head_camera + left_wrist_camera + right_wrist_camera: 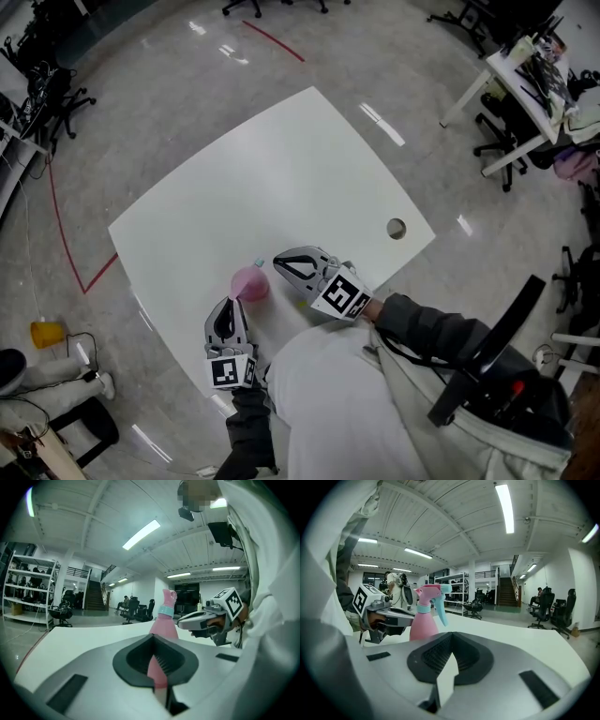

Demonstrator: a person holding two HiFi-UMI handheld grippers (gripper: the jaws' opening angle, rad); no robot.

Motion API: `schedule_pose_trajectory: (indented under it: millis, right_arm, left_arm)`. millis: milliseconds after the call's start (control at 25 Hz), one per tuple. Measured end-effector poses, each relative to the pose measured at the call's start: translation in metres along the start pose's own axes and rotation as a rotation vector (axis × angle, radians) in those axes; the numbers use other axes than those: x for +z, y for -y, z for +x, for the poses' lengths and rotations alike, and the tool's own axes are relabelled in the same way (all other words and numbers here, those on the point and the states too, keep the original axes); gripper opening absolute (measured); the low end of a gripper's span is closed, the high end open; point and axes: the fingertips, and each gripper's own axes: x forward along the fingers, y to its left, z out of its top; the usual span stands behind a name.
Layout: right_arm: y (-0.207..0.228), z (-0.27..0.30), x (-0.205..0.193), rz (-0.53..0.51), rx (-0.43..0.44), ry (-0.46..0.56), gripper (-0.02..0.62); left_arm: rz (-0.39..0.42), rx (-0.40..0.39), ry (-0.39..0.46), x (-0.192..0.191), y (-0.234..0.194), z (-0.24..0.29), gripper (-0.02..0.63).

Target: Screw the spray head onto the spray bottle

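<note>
- Small yellow object [47,333]: sitting on the grey floor at far left, well apart from the table; too small to say what it is.
- White rectangular table [281,169]: bearing only the bottle, near its near edge; a white garment is covering part of that edge.
- Left gripper [230,302], a grey two-jaw tool with a marker cube: its jaws are lying fully together and pinching nothing. It is pointing at the bottle's lower body from just beside it; whether it is touching cannot be told.
- Pink plastic spray bottle [249,283]: standing upright on the table between the two grippers. The plastic is opaque, so its contents are not showing.
- Pink spray head [430,592] with pale blue trigger [440,609]: sitting on top of the bottle's neck, above a pale blue collar [165,610]. How far it is threaded down cannot be made out.
- Right gripper [277,262], the matching grey tool: its jaws are also resting closed, with only bare table showing through the slit. It is pointing at the bottle's upper part from the other side.
- Round cable hole [396,228]: sitting near the table's right corner, well apart from the bottle.
- Hidden or cut off: the bottle's base is lying behind the jaws in both gripper views, and the person's dark sleeves are running out of view.
</note>
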Motion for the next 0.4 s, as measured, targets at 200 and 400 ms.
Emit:
schedule_pose_trajectory:
  millis: [200, 400]
  right_arm:
    - [-0.0061, 0.0023, 0.0005, -0.013, 0.009, -0.008, -0.005]
    - [-0.0084, 0.0066, 0.0002, -0.026, 0.021, -0.014, -0.005]
  left_arm:
    - [-0.007, 0.002, 0.008, 0.0015, -0.0018, -0.0034, 0.005]
    - [-0.023, 0.017, 0.022, 0.0026, -0.0078, -0.0043, 0.005]
